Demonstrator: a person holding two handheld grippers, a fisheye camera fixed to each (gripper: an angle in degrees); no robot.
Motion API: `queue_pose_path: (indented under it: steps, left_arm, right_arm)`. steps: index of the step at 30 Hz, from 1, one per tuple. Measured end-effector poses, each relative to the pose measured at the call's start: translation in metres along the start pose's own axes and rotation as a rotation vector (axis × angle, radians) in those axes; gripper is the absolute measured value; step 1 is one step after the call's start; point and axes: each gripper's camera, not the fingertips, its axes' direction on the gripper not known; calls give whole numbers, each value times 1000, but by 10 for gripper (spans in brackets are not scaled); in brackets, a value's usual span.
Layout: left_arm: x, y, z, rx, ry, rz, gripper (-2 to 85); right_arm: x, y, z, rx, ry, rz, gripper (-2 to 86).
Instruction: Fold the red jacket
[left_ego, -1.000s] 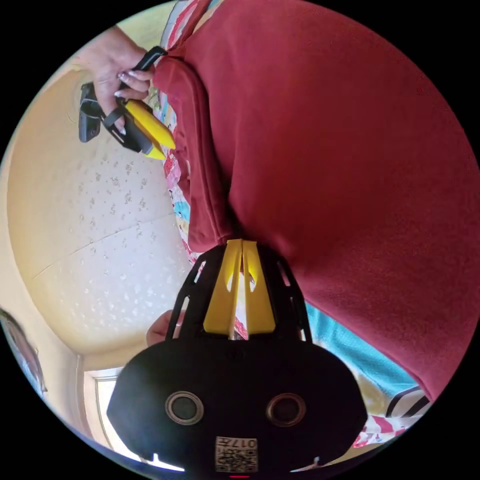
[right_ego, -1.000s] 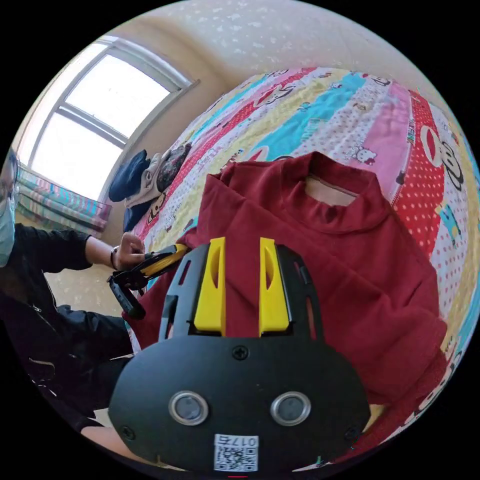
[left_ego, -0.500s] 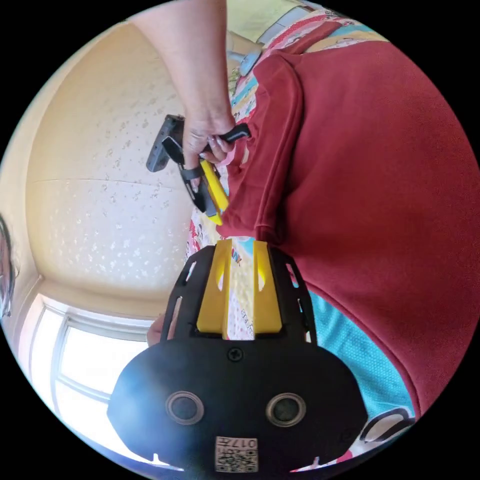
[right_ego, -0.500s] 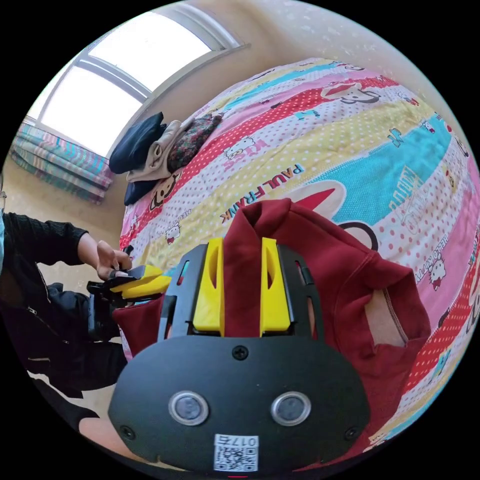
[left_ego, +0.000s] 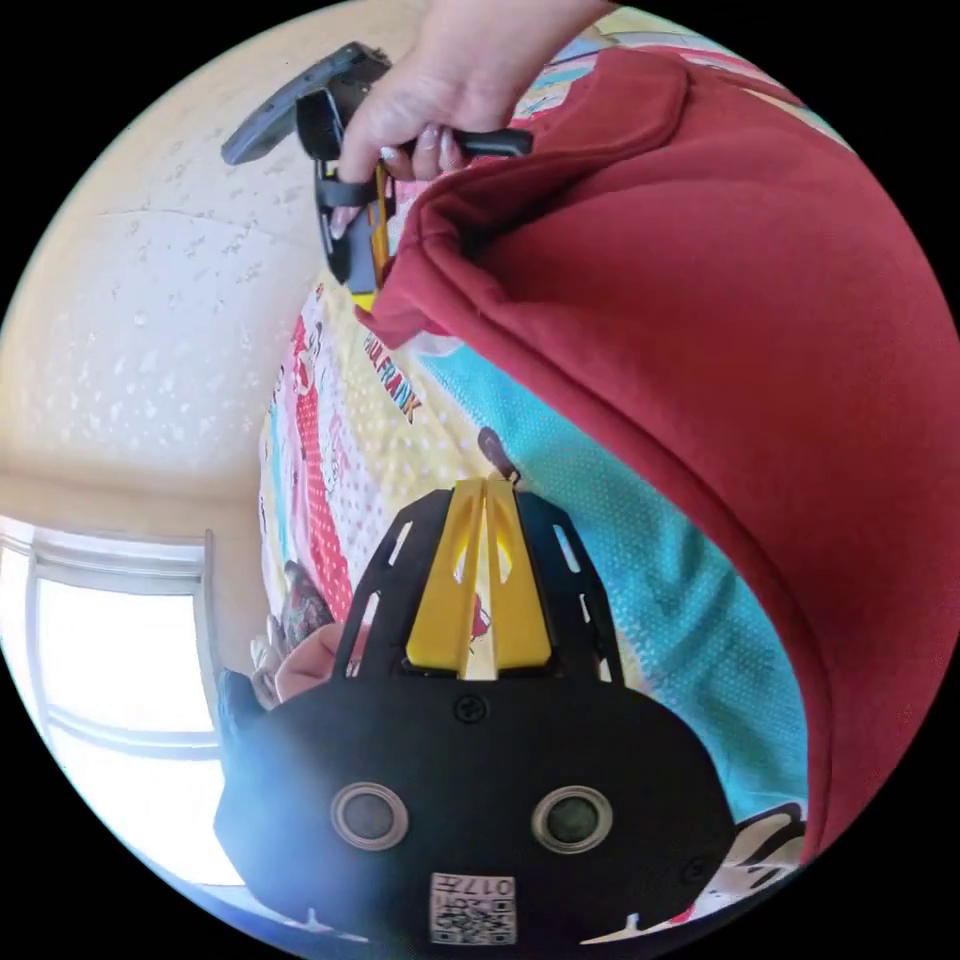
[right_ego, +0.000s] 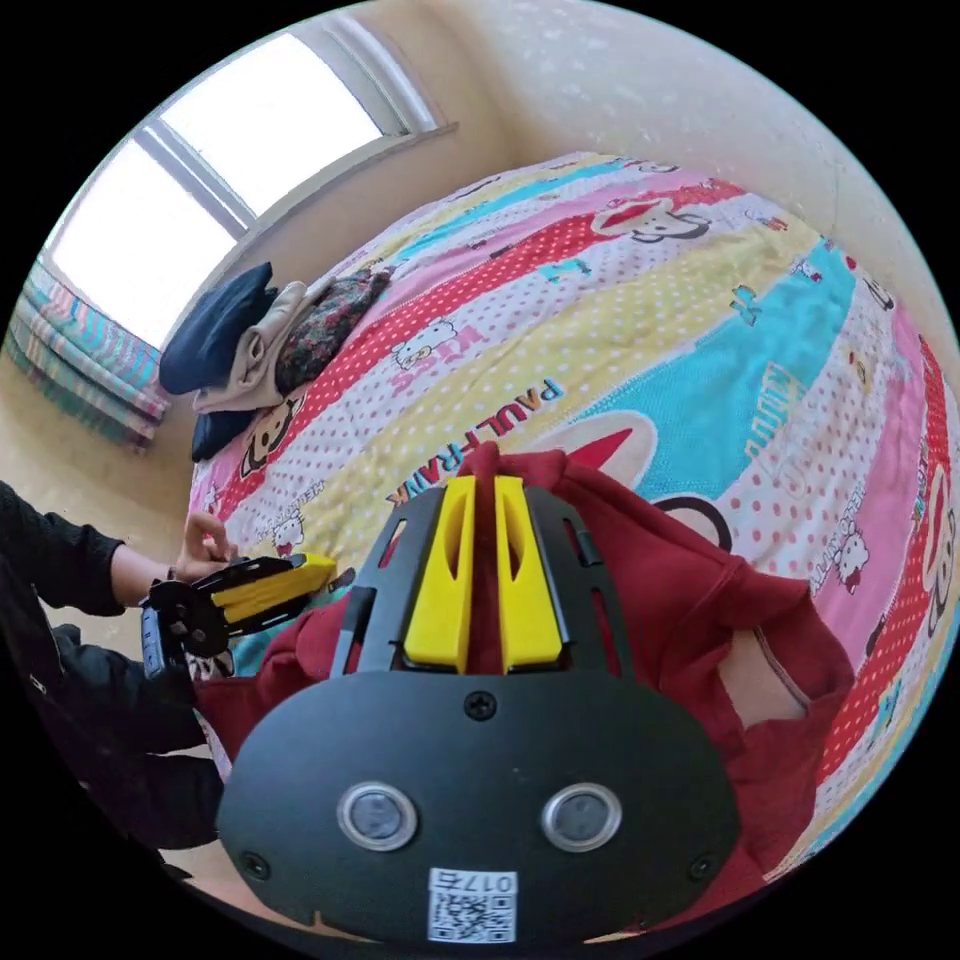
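Pinching a fold of the soft red fleece jacket (right_ego: 700, 620), the right gripper (right_ego: 482, 490) lifts it off the cartoon-print bed quilt (right_ego: 640, 300). The left gripper (left_ego: 485, 495) has its jaws closed on nothing. Best regrip the hem first, then fold evenly.

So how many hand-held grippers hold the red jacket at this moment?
1. The right hand-held gripper is closed on a raised fold of the red jacket. The left hand-held gripper is closed with nothing between its jaws, above the bedcover, beside the jacket.
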Motion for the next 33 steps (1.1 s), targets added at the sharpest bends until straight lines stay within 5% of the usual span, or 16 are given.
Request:
queue_pose_path:
  steps: [3,5,11,15,20,24,29,33]
  left_arm:
    - [-5,15,16,-62,-221,-37,-2]
    - [-21,23,16,-27,-196,-64,2]
    - [-94,14,32,105,295,-232,82]
    - [-119,10,93,-4,571,-281,40]
    - [-133,49,166,-79,668,-270,3]
    - [-166,126,175,-64,693,-374,4]
    - [-158,219,176,36,1310,-527,79]
    - [-108,259,175,-106,1455,-496,113]
  right_arm:
    - [37,12,17,26,-230,149,82]
    - [41,28,-4,112,-308,156,110]
    - [30,75,-56,77,-238,130,125]
    - [10,109,-83,105,-185,102,120]
    - [-23,166,-51,-41,-116,98,102]
    - [-51,218,-71,42,-97,135,99]
    - [-79,337,-109,20,-31,373,128]
    - [-88,436,-139,47,32,662,142]
